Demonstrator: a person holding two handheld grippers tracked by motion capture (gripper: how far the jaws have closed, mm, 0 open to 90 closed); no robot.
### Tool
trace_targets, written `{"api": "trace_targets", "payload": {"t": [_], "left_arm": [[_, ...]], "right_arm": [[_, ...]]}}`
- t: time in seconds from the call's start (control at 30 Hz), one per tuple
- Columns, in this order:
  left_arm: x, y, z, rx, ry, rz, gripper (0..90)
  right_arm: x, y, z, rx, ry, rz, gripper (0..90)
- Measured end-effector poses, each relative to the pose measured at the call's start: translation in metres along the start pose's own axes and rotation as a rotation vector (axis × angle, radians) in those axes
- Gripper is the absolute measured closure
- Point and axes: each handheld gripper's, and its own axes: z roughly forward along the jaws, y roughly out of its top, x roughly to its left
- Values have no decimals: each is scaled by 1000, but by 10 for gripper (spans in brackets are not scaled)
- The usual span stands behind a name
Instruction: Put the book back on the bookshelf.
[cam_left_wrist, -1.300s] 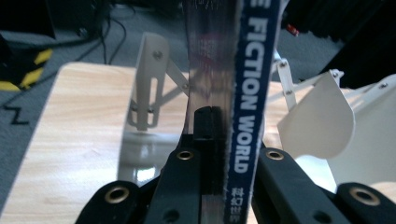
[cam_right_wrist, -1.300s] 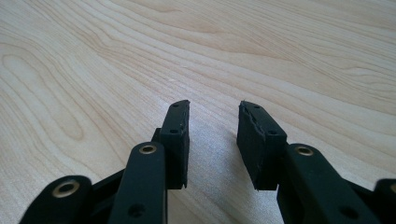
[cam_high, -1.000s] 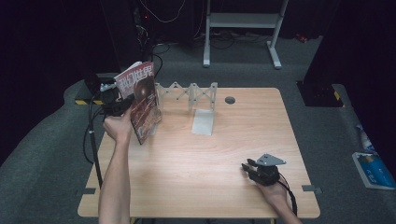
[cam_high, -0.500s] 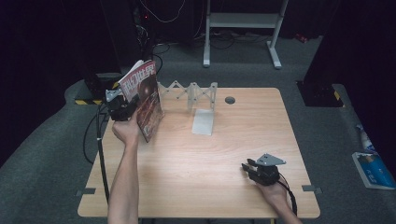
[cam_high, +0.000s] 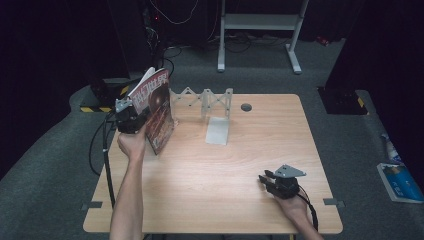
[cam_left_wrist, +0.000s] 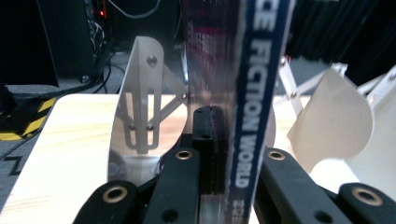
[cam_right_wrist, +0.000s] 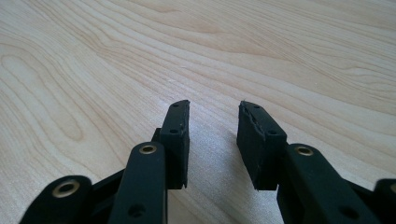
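Gripping glossy flat magazine (cam_high: 159, 111) upright.

A pale wooden bench (cam_high: 210, 175) stood on grey carpet (cam_high: 350, 135); a white metal frame (cam_high: 260, 22) stood far behind in darkness.

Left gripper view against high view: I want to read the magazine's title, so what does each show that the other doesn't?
Left gripper view: the magazine's spine up close, lettered "FICTION WORLD", pinched between the black jaws. High view: the magazine's dark red front cover, the whole wooden table, and the right gripper resting near its front right corner. Both share the magazine, the left gripper and the white folding rack.
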Motion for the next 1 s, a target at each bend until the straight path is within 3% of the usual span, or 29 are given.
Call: {"api": "trace_targets", "payload": {"t": [0.27,0.37,0.4,0.53,0.73,1.0], "left_arm": [[-5,9,2,86,0,55,824],[-5,12,2,116,6,54,825],[-5,15,3,137,8,31,825],[-3,19,3,177,20,7,831],[-4,17,2,144,25,1,839],[3,12,-6,46,37,-49,840]], "right_arm": [[0,0,0,0,0,0,639],[0,0,0,0,0,0,640],[0,0,0,0,0,0,640],[0,0,0,0,0,0,639],[0,0,0,0,0,0,640],[0,0,0,0,-1,0,640]]}}
